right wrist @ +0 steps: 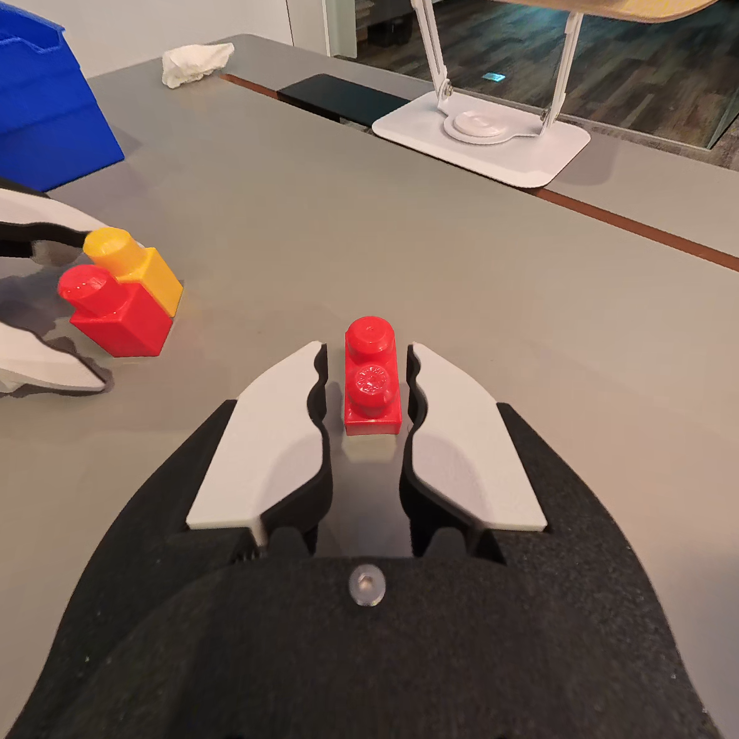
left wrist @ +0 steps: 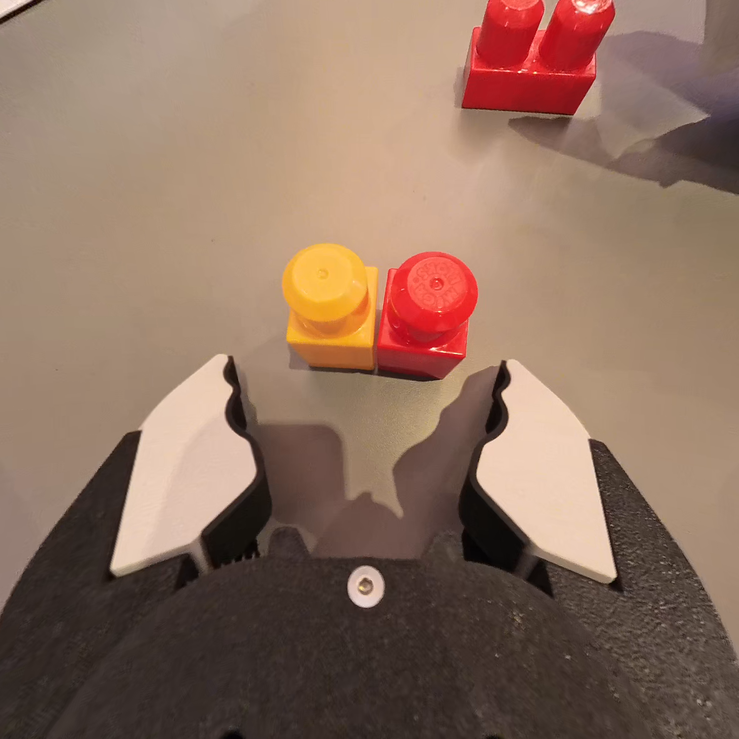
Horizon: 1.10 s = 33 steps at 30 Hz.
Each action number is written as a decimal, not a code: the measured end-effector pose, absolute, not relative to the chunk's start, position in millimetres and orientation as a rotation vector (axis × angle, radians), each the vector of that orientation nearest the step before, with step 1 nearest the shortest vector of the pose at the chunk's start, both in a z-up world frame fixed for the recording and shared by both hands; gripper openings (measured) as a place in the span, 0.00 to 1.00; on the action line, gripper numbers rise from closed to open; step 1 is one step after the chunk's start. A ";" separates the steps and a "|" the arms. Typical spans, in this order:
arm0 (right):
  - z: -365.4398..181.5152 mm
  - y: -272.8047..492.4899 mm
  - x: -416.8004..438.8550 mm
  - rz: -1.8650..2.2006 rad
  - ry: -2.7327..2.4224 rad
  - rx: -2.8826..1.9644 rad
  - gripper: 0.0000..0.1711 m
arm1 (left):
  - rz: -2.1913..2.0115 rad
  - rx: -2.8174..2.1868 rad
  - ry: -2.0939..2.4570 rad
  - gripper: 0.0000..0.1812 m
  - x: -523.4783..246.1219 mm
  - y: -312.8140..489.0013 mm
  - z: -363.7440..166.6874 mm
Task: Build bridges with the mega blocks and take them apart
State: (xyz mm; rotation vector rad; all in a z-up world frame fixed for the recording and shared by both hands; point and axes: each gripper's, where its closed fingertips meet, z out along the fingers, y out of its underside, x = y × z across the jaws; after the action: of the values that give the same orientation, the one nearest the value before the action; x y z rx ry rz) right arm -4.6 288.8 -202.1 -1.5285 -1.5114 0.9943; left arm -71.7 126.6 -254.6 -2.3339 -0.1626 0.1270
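Left wrist view: left hand-held gripper (left wrist: 366, 366) spread wide, empty, just short of yellow block (left wrist: 332, 316) touching red single block (left wrist: 426, 320) on desk (left wrist: 160, 200).

Right wrist view: right hand-held gripper (right wrist: 366, 350) spread, straddling red two-stud block (right wrist: 372, 384), pads apart from it; yellow block to its left.

Our left gripper (left wrist: 366, 366) hangs spread wide before a yellow block (left wrist: 332, 316) touching a red single-stud block (left wrist: 426, 320); a red two-stud block (left wrist: 528, 64) stands well apart.

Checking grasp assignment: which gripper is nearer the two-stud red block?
Right. The right gripper straddles the two-stud red block, jaws open. The left gripper sits off by the single-stud pair.
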 end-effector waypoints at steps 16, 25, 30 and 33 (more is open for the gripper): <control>-197.3 289.3 -2.7 1.039 -1.488 -1.519 0.19 | 0.057 -2.373 -0.147 0.63 -68.5 134.8 -260.7; -196.4 288.0 -2.3 1.056 -1.490 -1.515 0.17 | 0.067 -2.352 -0.173 0.54 -74.2 134.4 -258.5; -196.0 288.4 -1.8 1.066 -1.489 -1.517 0.16 | 0.065 -2.353 -0.158 0.54 -72.8 135.2 -258.2; -196.2 288.6 -2.1 1.068 -1.490 -1.519 0.16 | 0.062 -2.355 -0.146 0.54 -71.3 137.5 -258.3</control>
State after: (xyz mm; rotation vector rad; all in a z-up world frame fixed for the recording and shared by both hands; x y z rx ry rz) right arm -2.1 288.6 -196.2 -1.5186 -1.4896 1.0676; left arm -71.3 137.5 -258.3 -2.3548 -0.1456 0.0621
